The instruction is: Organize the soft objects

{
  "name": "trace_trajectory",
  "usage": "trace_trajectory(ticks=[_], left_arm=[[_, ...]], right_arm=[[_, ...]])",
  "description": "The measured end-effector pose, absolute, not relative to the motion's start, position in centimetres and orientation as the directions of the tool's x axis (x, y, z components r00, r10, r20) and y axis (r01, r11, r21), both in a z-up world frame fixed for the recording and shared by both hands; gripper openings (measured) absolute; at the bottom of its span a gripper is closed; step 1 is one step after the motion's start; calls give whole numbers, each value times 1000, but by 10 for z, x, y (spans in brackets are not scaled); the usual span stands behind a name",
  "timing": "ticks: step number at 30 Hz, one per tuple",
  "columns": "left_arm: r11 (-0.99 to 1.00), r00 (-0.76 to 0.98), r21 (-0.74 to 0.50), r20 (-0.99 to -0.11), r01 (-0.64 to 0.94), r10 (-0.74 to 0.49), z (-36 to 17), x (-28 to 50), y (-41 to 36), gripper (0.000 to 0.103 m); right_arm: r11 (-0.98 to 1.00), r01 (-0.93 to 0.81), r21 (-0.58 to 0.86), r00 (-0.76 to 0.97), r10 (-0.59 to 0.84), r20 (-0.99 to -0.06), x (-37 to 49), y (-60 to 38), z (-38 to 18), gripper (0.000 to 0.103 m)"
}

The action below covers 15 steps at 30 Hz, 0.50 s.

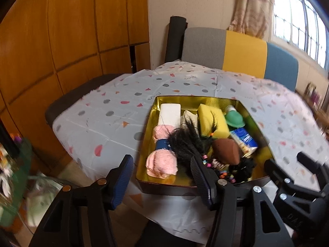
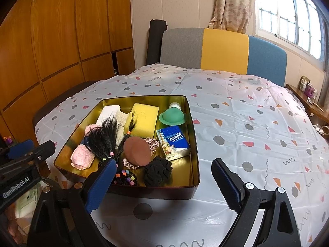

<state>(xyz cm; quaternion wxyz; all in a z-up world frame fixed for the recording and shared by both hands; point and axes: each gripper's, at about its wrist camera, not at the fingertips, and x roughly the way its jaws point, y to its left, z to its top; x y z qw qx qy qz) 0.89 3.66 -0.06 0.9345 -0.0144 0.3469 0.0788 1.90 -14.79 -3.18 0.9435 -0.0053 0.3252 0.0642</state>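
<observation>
Right wrist view: your soft objects sit packed together in the gold tin (image 2: 193, 144) on the bench (image 2: 246, 123); right gripper (image 2: 162, 177) and left gripper (image 1: 162, 173) hang released, grasping nothing.

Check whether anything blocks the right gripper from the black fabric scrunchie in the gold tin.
Nothing visible does. The right gripper hangs open just outside the gold tin's near wall, and the black fabric scrunchie lies uncovered in the near corner; only that low wall lies between.

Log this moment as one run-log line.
stage: soft items in gold tin | left hand-held gripper: open, empty, at tin's near edge | right hand-held gripper: open, empty | tablecloth: nothing loose seen
</observation>
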Motion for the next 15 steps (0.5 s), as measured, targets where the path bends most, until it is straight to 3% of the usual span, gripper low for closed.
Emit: trace_trajectory(ticks=[8,13,15], left_arm=[[990,753,28,-647,-140,124,0,9,36,59],[991,776,7,-621,-136,111,2,8,40,52],[991,756,-12,-648,-134,94,-1,12,43,52]], right_arm=[[992,-124,32,777,117,-619,19,-148,-35,94],[992,-124,33,774,117,-622,20,-148,-36,94],[992,-122,32,773,115,-623,21,-149,-37,94]])
